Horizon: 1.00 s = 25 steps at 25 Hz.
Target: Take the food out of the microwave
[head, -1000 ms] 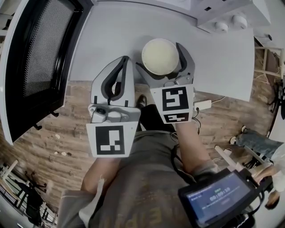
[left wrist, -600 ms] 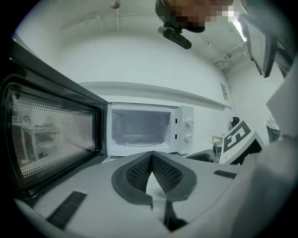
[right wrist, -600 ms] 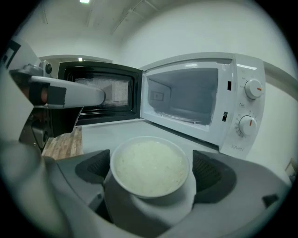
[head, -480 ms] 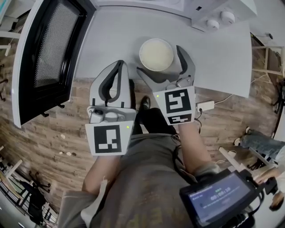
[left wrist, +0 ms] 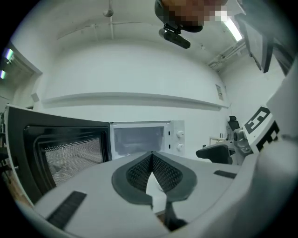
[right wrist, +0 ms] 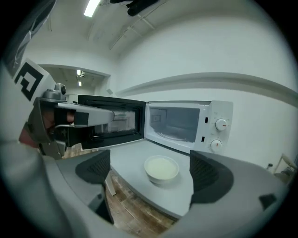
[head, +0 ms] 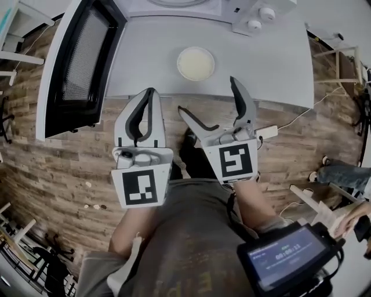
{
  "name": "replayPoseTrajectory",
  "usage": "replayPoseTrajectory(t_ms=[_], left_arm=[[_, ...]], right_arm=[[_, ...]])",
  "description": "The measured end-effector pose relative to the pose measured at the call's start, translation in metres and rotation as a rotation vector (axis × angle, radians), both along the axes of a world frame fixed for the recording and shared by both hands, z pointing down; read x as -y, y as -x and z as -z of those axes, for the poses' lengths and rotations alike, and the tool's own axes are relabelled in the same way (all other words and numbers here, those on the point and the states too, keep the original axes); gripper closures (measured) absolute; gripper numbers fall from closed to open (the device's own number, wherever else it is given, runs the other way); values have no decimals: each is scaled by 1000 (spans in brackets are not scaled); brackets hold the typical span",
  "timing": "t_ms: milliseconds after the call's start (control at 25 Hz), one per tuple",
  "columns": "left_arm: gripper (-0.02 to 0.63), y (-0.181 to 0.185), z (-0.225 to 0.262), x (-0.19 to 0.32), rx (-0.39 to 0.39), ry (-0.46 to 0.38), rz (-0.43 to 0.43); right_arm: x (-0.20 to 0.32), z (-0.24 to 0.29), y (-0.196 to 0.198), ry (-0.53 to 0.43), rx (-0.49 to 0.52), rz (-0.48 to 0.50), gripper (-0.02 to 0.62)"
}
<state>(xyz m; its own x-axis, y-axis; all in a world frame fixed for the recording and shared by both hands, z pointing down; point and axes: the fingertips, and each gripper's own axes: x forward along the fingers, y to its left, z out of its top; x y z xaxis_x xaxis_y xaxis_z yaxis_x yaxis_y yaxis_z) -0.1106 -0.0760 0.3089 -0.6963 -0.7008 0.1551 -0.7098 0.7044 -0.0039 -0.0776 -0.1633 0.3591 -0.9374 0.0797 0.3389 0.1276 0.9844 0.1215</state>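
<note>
A white bowl of pale food (head: 196, 63) stands on the grey table (head: 272, 69), in front of the white microwave (head: 232, 8), whose black door (head: 81, 64) hangs open to the left. In the right gripper view the bowl (right wrist: 161, 168) sits ahead of the empty, open microwave (right wrist: 186, 123). My right gripper (head: 207, 96) is open, held back from the table's front edge, with nothing between its fingers. My left gripper (head: 149, 93) is shut and empty, beside it on the left. Its tips (left wrist: 152, 154) meet before the microwave cavity (left wrist: 139, 139).
The table's front edge runs just ahead of both grippers, with wooden floor (head: 69, 156) below. A white power adapter with its cable (head: 268, 132) lies off the table's right front. A screen device (head: 287, 255) sits at the person's right side.
Both grippers have drawn back from the table toward the person. The right gripper's open jaws, earlier around the bowl, are now clear of it. The bowl stays on the table.
</note>
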Motion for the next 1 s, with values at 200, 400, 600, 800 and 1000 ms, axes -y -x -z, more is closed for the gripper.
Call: replayPoseTrajectory(t_ms=[200,400,600,800,1000], left_arm=[[598,-30,-9,-21,14,-2,-31],[598,-72,6,-42,42,-28,-69],[598,-104,26,-71,67,-44,-67],[598,-136,63,-97,129,-68,-88],[598,-137,75,-102,150,-75,-87]], right_arm=[[-28,3,-29,92,51,-38,81],[-52,35,-69,153,160,-102,394],[-88,62,-97,135,228,-106,581],[-120,100,-124,105,283,-106,588],[-123,121,-128,95,330,-112,588]])
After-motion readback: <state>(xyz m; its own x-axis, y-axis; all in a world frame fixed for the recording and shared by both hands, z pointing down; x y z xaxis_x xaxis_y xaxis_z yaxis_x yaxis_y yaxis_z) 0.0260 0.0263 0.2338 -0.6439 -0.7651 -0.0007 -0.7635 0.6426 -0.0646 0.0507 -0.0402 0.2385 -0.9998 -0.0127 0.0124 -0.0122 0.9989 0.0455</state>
